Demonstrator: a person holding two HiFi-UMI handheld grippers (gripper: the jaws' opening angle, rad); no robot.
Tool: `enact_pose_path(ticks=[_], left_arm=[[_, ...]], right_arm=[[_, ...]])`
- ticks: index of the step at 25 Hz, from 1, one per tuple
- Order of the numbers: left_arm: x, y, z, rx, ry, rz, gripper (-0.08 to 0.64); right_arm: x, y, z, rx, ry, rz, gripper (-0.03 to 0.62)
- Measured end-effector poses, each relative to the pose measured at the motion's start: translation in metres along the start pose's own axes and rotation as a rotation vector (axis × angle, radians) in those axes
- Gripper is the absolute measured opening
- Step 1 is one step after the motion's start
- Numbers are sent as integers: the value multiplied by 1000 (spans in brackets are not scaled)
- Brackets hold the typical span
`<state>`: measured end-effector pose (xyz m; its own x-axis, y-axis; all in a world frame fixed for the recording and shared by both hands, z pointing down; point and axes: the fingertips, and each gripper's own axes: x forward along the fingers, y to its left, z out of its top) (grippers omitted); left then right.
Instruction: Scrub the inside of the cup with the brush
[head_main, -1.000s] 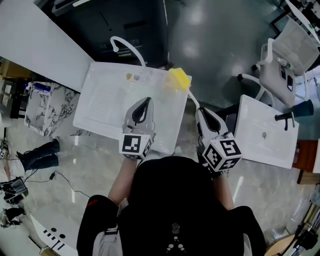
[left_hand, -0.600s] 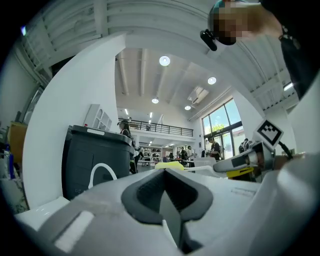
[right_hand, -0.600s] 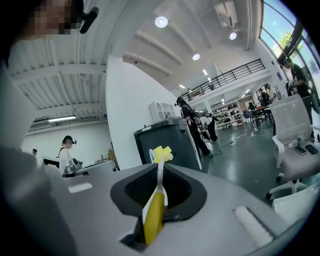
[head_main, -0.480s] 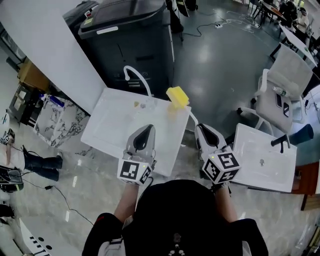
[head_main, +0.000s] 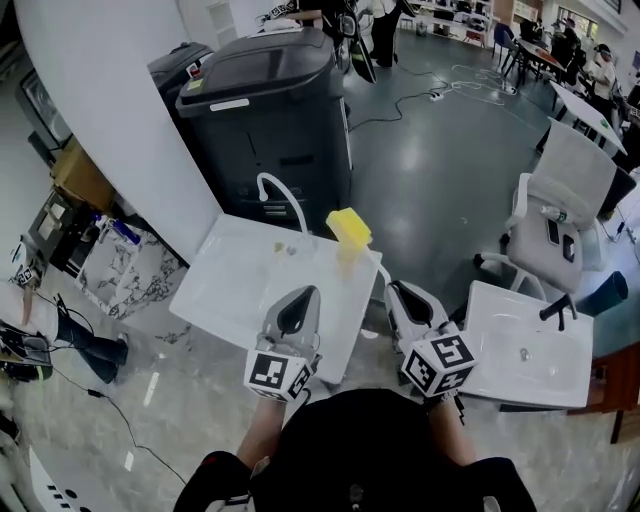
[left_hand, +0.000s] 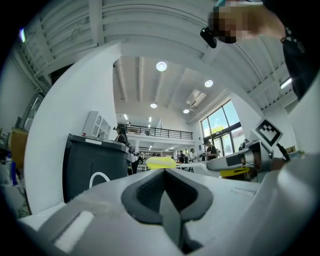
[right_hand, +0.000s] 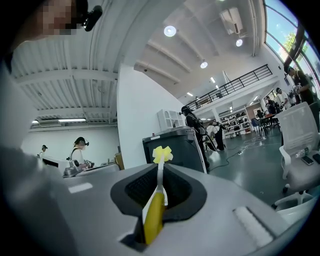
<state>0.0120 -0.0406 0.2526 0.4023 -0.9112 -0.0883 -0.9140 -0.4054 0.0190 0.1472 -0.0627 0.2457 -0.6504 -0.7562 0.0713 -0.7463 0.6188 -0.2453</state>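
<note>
My right gripper (head_main: 396, 291) is shut on the yellow handle (right_hand: 154, 216) of a brush. Its white stem rises to a yellow sponge head (head_main: 348, 227) (right_hand: 162, 154) over the right far corner of the white sink (head_main: 235, 283). My left gripper (head_main: 301, 298) hovers over the sink's near right part, jaws shut with nothing between them (left_hand: 164, 172). In the left gripper view the brush head (left_hand: 161, 162) shows just beyond the jaws, with the right gripper (left_hand: 239, 160) off to the right. No cup can be made out clearly in any view.
A curved white faucet (head_main: 281, 199) stands at the sink's far edge, with a black bin (head_main: 268, 110) behind it. A second white sink (head_main: 525, 345) sits at the right, and a white chair (head_main: 558, 215) beyond it. A white wall (head_main: 120, 110) runs along the left.
The head view has tilted up: the sink and both grippers sit lower in the frame and more of the bin and hall shows. Both grippers stay shut, the brush still held.
</note>
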Motion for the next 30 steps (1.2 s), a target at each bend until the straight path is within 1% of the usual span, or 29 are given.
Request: enact_pose_path(ticks=[4, 8, 12, 19, 24, 30], left_arm=[[0, -7, 2, 19, -1, -10, 2], [-4, -2, -2, 25, 7, 23, 2], [-7, 5, -1, 26, 5, 58, 2], [-5, 11, -4, 24, 19, 83, 2], [-2, 13, -5, 37, 33, 87, 2], [2, 15, -3, 25, 21, 94, 2]], right_arm=[[-1, 2, -3, 4, 0, 7, 34], [3, 5, -11, 7, 10, 14, 34], [6, 8, -10, 1, 11, 28, 34], [14, 9, -8, -2, 8, 44, 34], [20, 11, -8, -2, 10, 62, 34], [22, 5, -6, 4, 14, 62, 34]])
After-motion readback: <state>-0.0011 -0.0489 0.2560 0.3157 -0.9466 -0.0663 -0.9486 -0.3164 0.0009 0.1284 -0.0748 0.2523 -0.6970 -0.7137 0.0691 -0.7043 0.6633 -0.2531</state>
